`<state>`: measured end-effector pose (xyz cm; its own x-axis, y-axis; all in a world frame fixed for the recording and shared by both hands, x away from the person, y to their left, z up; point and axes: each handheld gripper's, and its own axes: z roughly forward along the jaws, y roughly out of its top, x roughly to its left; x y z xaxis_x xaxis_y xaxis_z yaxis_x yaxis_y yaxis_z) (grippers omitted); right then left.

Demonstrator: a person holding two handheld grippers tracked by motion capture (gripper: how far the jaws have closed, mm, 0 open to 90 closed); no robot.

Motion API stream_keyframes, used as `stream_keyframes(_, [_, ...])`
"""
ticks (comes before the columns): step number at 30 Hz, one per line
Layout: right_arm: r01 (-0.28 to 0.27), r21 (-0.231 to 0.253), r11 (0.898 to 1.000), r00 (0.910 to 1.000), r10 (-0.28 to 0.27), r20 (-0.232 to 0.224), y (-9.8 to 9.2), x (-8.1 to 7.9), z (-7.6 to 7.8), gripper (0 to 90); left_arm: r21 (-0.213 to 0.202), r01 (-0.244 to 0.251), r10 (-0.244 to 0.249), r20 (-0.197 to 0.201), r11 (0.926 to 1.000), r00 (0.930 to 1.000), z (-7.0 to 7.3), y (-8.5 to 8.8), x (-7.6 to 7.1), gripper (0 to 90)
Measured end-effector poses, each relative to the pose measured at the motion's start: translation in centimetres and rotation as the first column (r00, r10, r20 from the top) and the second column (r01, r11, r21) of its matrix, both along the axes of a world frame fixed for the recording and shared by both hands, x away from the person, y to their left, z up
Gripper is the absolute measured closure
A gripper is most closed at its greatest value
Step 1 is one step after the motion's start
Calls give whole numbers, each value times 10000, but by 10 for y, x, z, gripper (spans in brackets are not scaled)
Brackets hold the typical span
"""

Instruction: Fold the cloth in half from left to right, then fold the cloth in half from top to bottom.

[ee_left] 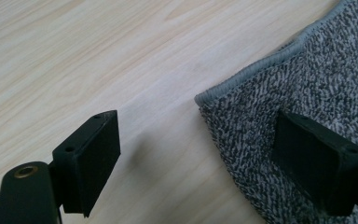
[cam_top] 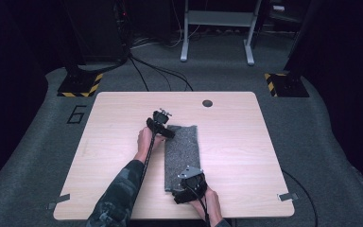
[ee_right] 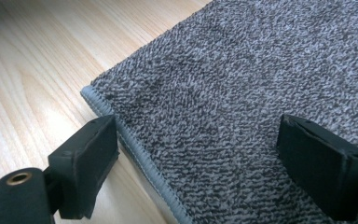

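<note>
High view has the grey towel (cam_top: pixel 181 156) lying flat as a long folded strip around the middle of the wooden table (cam_top: pixel 236 142), running from mid-table toward the near edge. Speckled grey terry with a lighter stitched hem, nothing else on the tabletop.

Left gripper (cam_top: pixel 163 124) sits at the strip's far left corner. In the left gripper view its jaws are spread wide, one over bare wood, the other over the towel (ee_left: pixel 307 84), corner between them, not pinched.

Right gripper (cam_top: pixel 189 182) is at the towel's near end, close to the table's near edge. Right gripper view shows the jaws wide apart too, straddling the hemmed edge of the towel (ee_right: pixel 242 93), not gripping anything.
</note>
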<state>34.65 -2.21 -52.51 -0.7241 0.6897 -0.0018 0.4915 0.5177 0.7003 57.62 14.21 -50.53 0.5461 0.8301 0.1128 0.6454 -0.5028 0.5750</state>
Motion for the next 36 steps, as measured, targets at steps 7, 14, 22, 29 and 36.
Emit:
stream_keyframes(7, [-61, 31, 10000, 10000, 61, -29, -5, -2, 0, 112, -97, 166, -166, -22, 9998, 9999, 0, -7, 1, 146])
stream_keyframes(14, [-332, 1065, 9938, 9993, 348, -130, -26, 2, 22, 74, -1311, 70, -63, 56, 9913, 10000, 11, 9, -3, 131])
stream_keyframes(22, [374, 1498, 9880, 9991, -398, 132, -62, 66, 58, 100, -1606, 30, -32, -10, 9870, 10000, 15, 16, -4, 138])
stream_keyframes(29, [915, 1424, 9856, 9957, -886, -263, -75, 126, 58, 129, -1843, -27, 1, -141, 9829, 9999, 13, 18, -1, 143])
stream_keyframes(36, [1488, 1223, 9813, 9874, -1407, -721, -72, 179, 51, 185, -2122, -168, 129, -196, 9771, 9997, 8, 18, 3, 170])
